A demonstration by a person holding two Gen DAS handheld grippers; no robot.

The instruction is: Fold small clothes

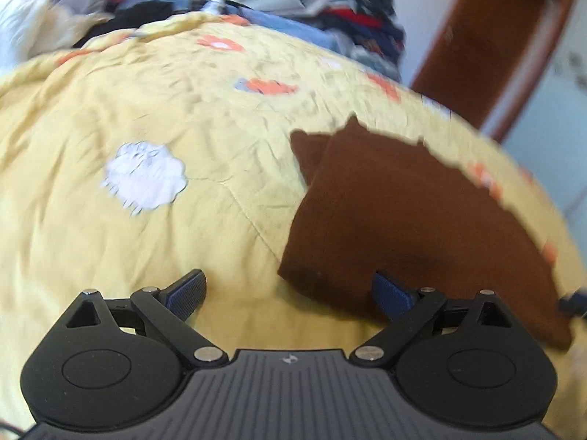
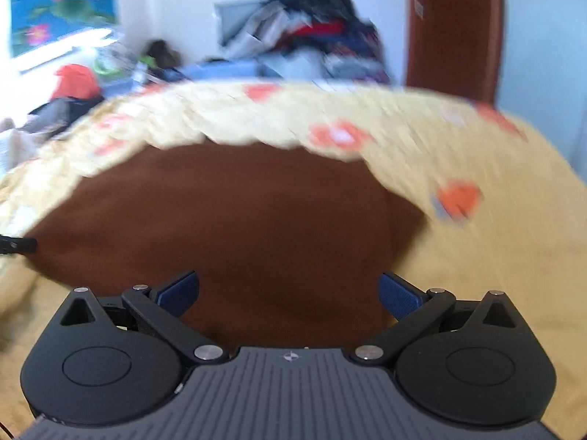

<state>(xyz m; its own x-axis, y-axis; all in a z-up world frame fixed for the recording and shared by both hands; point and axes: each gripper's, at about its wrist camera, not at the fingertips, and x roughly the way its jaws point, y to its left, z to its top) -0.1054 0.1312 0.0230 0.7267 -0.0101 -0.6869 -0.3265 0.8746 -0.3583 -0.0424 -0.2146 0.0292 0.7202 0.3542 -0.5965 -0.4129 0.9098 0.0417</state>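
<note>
While both claws gape empty: brown garment flat on yellow quilt, long axis near-to-far.

A bed covered with a yellow quilt fills most of both views; the quilt has orange flower patches and one white patch at the left centre of the left wrist view. A brown garment lies flat on it, at the right side there. In the right wrist view the same garment fills the centre.
</note>
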